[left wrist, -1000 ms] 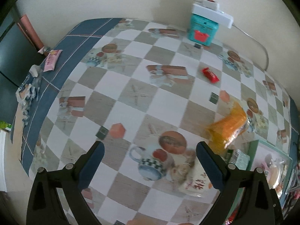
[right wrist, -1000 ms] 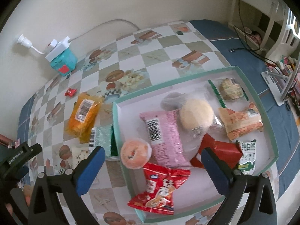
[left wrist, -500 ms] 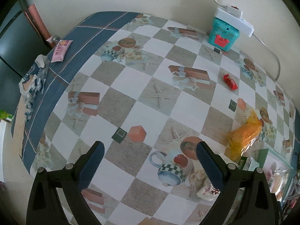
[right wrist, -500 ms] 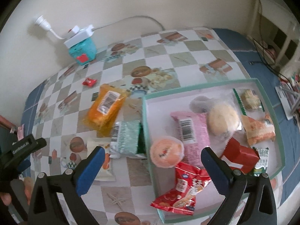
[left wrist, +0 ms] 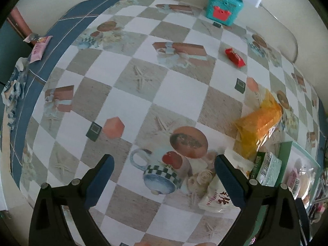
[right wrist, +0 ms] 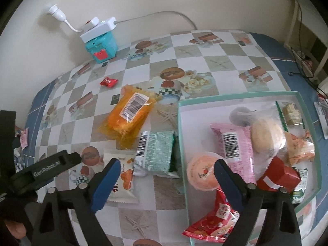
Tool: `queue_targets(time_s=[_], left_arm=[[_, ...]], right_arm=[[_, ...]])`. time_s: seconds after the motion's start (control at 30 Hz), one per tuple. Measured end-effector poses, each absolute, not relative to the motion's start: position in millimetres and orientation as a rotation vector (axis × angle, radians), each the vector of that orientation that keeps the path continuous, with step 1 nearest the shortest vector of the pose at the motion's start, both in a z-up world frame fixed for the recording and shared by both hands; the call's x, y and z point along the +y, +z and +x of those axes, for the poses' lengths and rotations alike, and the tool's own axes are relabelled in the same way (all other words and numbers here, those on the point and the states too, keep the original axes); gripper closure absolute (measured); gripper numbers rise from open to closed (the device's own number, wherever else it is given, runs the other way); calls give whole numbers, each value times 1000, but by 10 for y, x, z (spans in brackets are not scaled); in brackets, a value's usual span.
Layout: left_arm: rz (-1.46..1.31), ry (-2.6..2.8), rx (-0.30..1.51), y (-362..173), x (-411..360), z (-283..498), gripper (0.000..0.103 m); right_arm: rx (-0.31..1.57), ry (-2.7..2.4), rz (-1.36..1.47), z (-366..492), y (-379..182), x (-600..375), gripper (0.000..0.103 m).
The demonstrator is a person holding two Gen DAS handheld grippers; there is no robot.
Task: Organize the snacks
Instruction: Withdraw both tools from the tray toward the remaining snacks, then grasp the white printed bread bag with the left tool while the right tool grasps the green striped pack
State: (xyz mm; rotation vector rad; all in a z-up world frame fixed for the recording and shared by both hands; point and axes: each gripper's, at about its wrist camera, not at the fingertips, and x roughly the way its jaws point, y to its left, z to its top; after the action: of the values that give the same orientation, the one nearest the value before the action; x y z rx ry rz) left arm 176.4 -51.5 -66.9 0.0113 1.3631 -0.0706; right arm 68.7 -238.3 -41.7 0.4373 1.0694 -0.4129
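The desk (right wrist: 215, 61) wears a checked oilcloth of white and grey-beige squares printed with mugs, starfish and gift boxes, edged in blue, and it stands against a cream wall. At eleven o'clock in the right wrist view a teal box (right wrist: 101, 47) with a red patch sits by the wall, a white power strip (right wrist: 98, 27) lying on top with its cable running right. Four snacks lie loose on the cloth: one small red candy (right wrist: 109, 82) at ten o'clock, one orange packet (right wrist: 129, 112) near the centre, one white packet (right wrist: 123, 176) with orange print at seven o'clock, and one green-white packet (right wrist: 156, 151) touching the tray's left wall. The green-rimmed tray (right wrist: 235, 96) fills the right side, holding a heap of snacks, among them a pink packet (right wrist: 233, 143), a round orange cup (right wrist: 202, 172), a pale bun in clear wrap (right wrist: 266, 135), a red box (right wrist: 278, 176) and a red packet (right wrist: 215, 221) overhanging the near rim. The right claw (right wrist: 166, 181) has just been closing yet stands apart with nothing pressed, over the tray's left rim. The left claw (left wrist: 163, 179) also stands wide apart over a printed mug, the white packet under its right finger. One pink wrapper (left wrist: 39, 48) lies on the blue border at ten o'clock.
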Motion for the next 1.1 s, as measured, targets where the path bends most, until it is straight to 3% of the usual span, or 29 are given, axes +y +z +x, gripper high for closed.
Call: queue_targets(time_s=[0.23,0.97,1.0,1.03,1.1], left_arm=[[7,-104,1393,-707,-583,1721,5],[202,-316,1435,-911,-1473,1388,6],[206,-316,1430,-909,-1489,1384,8],[208,-317,1428,-906,-1495,1381,19],[178,-333,1434,-887,-1447,1376,29]], right_arm=[[1085,-441,446,677,-482,-2424,24],[1063,-574,510,457,-444,-2823,24],[1059,-567,506,469,-434,-2803,24],[1057,-562,503,475,-428,-2793,25],[1052,-548,494,503,-412,-2747,26]])
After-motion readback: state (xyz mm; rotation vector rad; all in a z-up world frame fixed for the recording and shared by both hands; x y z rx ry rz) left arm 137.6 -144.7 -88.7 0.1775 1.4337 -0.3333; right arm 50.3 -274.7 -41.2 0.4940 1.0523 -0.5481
